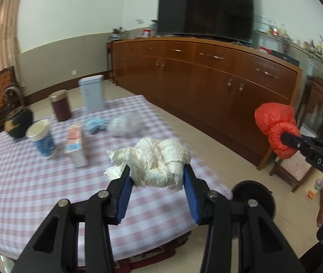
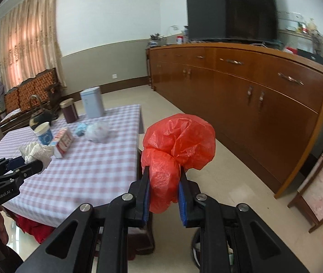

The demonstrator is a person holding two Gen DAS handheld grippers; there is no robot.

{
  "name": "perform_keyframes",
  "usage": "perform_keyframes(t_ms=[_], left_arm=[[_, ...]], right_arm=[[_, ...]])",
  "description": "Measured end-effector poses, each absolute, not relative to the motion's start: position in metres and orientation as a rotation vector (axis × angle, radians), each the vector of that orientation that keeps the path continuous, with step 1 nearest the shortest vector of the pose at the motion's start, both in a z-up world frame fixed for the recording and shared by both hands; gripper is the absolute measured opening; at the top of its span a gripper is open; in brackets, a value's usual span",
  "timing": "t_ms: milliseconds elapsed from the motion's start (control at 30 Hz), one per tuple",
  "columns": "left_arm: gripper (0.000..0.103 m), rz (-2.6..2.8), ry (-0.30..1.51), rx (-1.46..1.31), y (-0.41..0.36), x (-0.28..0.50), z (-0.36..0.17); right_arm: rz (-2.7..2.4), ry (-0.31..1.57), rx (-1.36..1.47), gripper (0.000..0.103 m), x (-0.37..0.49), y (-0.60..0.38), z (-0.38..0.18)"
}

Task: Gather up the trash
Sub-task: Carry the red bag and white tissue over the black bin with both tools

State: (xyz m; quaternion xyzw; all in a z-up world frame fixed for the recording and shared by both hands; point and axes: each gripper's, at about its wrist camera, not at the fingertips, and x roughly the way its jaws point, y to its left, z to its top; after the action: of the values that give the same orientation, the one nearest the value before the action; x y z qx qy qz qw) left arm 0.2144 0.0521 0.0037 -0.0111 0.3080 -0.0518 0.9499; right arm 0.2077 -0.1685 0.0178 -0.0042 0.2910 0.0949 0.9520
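My left gripper (image 1: 156,173) is shut on a crumpled white paper wad (image 1: 159,159) and holds it above the near right part of the checked table (image 1: 36,182). It also shows in the right wrist view (image 2: 36,152). My right gripper (image 2: 163,173) is shut on a crumpled red plastic bag (image 2: 179,145) and holds it off the table's right edge, above the floor. The red bag also shows in the left wrist view (image 1: 275,125). A crumpled blue wad (image 1: 95,124) and a clear plastic wad (image 1: 125,125) lie on the table further back.
On the table stand a paper cup (image 1: 42,140), a small carton (image 1: 76,144), a dark brown canister (image 1: 60,105), a pale blue box (image 1: 92,93) and a black teapot (image 1: 18,121). A black round bin (image 1: 252,198) stands on the floor at right. A long wooden sideboard (image 1: 206,72) carries a TV (image 1: 206,9).
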Motion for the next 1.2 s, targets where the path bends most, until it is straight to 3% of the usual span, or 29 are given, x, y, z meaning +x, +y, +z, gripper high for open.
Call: perform_keyframes(t_ms=[567, 1200], left_arm=[[0.045, -0.424, 0.730, 0.061, -0.101, 0.232, -0.040], [0.045, -0.615, 0.923, 0.093, -0.195, 0.260, -0.122]], right_arm=[[0.042, 0.673, 0.042, 0.022, 0.171, -0.287, -0.028], [0.095, 0.883, -0.009, 0.022, 0.180, -0.355, -0.130]])
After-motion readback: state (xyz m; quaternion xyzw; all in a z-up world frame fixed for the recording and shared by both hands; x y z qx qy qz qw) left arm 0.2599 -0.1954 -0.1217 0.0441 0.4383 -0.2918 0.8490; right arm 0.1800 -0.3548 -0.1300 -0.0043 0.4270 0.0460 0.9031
